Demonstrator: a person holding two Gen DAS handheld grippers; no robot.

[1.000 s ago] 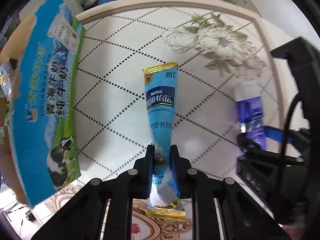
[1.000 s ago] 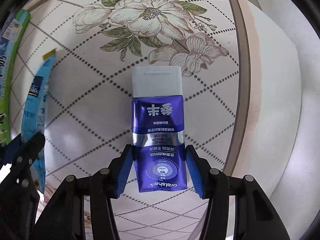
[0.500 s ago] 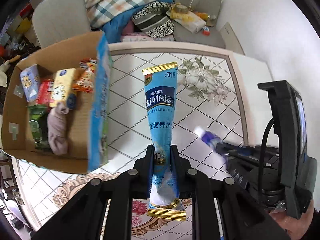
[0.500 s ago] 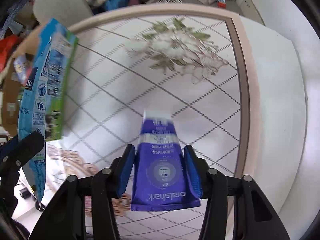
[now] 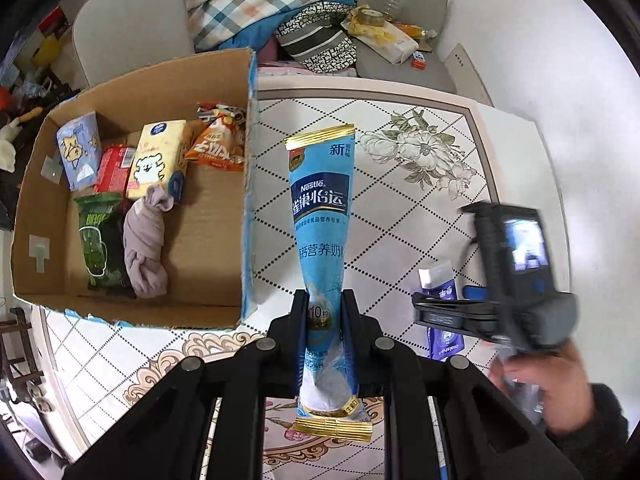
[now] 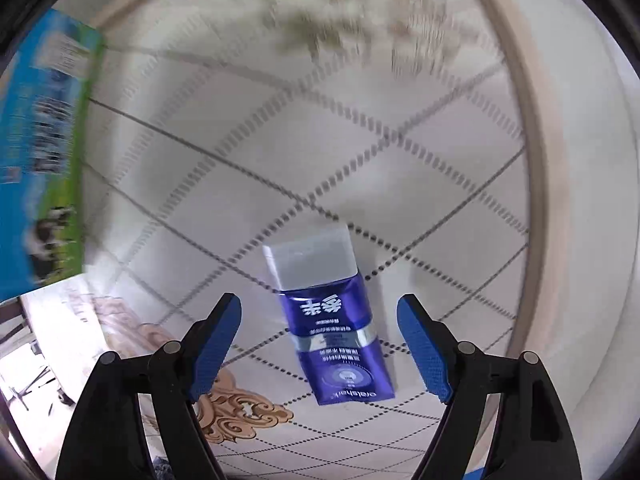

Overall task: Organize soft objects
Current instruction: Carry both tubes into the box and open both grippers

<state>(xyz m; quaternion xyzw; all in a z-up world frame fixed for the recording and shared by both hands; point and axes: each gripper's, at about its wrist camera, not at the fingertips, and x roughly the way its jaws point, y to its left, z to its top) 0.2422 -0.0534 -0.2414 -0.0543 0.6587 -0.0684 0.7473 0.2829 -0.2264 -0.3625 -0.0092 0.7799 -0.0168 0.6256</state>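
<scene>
Two grippers: our left gripper [image 5: 324, 312] pinches the sachet [image 5: 322, 216] low, aloft beside the box [image 5: 132, 80] for dropping in; right gripper [image 6: 320, 346] gapes wide, w/ nothing held, tube [image 6: 326, 312] on the table [image 6: 420, 168].

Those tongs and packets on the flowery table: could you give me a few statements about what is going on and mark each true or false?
1. The left tongs are shut on the blue Nestle packet. True.
2. The right tongs are clamped on the purple tube. False: they are open, and the tube sits between the pads, touching neither.
3. The cardboard box holds several packets and a knotted grey cloth. True.
4. The purple tube's white cap points toward the camera. False: it points away.
</scene>
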